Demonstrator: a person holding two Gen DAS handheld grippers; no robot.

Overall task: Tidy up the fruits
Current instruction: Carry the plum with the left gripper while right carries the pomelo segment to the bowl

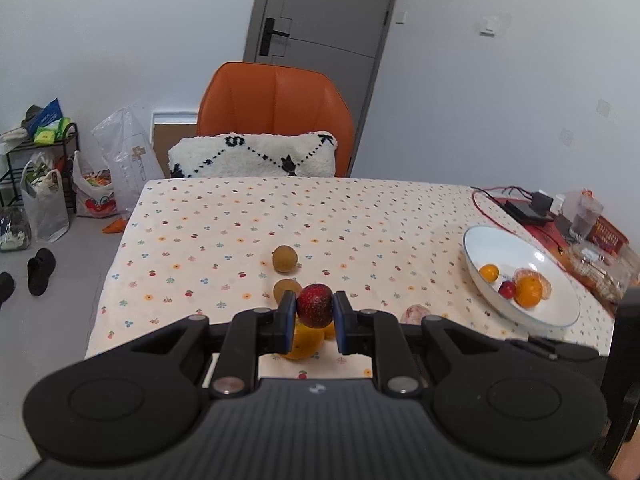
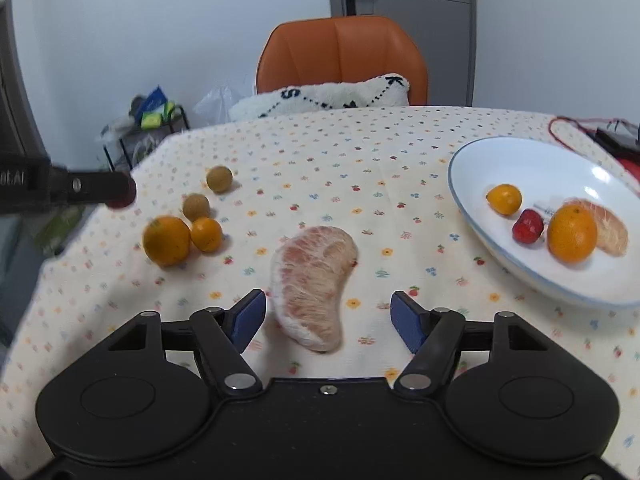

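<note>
We had the left tongs (image 1: pixel 314 309) clamped on a red fruit (image 1: pixel 314 305), lifted off the bench (image 1: pixel 240 232) for the plate (image 1: pixel 500 240) at three o'clock; our right tongs (image 2: pixel 328 316) gaped wide around the pomelo segment (image 2: pixel 312 284).

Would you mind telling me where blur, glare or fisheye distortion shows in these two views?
Left wrist view: sharp; door leans from fisheye bending; glare spot on white bowl. Right wrist view: left gripper smeared at the left edge; pomelo segment crisp, casting a soft shadow.
</note>
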